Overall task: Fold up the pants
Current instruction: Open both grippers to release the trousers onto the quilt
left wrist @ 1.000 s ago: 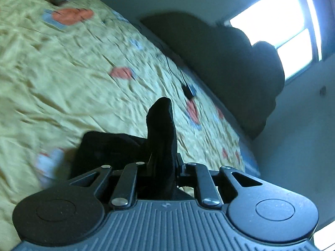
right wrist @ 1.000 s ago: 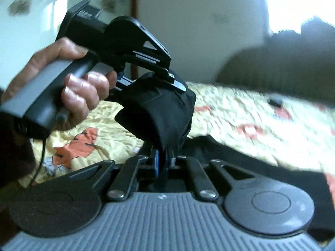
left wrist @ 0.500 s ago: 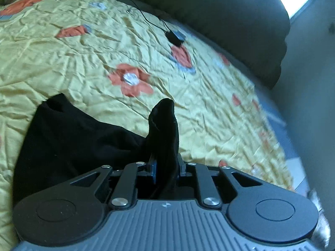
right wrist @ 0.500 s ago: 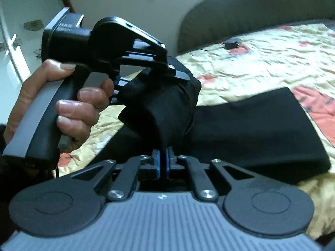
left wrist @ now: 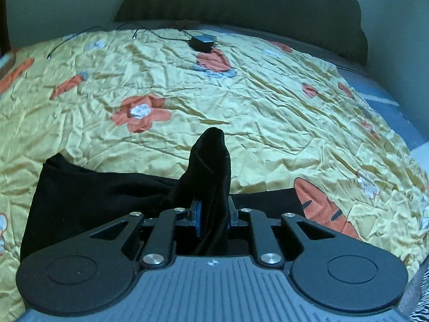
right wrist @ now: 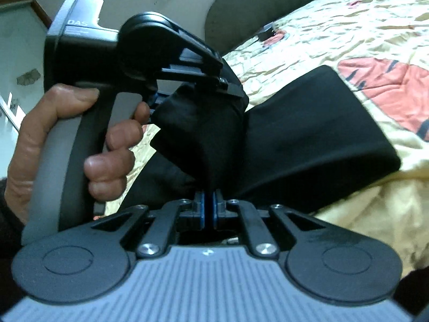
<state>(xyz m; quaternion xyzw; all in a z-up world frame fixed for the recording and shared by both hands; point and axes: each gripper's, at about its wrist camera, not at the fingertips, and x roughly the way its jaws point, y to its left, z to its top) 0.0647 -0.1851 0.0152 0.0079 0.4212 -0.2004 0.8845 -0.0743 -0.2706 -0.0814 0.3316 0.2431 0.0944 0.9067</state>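
Black pants (left wrist: 88,196) lie across the near part of a yellow bedspread (left wrist: 187,102) with orange patterns. My left gripper (left wrist: 211,214) is shut on a bunched fold of the pants that stands up between its blue pads. My right gripper (right wrist: 208,210) is shut on another edge of the pants (right wrist: 308,134), close below the left gripper (right wrist: 230,88), which shows in the right wrist view held by a hand. The fabric hangs between the two grippers. The rest of the pants lies flat to the right.
A small dark adapter (left wrist: 202,41) with a thin cable lies at the far side of the bed. A dark headboard (left wrist: 241,2) rises behind it. The bed edge (left wrist: 402,118) drops off at the right.
Both grippers have swung with the pants still gripped. The left wrist view has swung from the window to the bed and headboard. More of the pants now lies flat on the bedspread.
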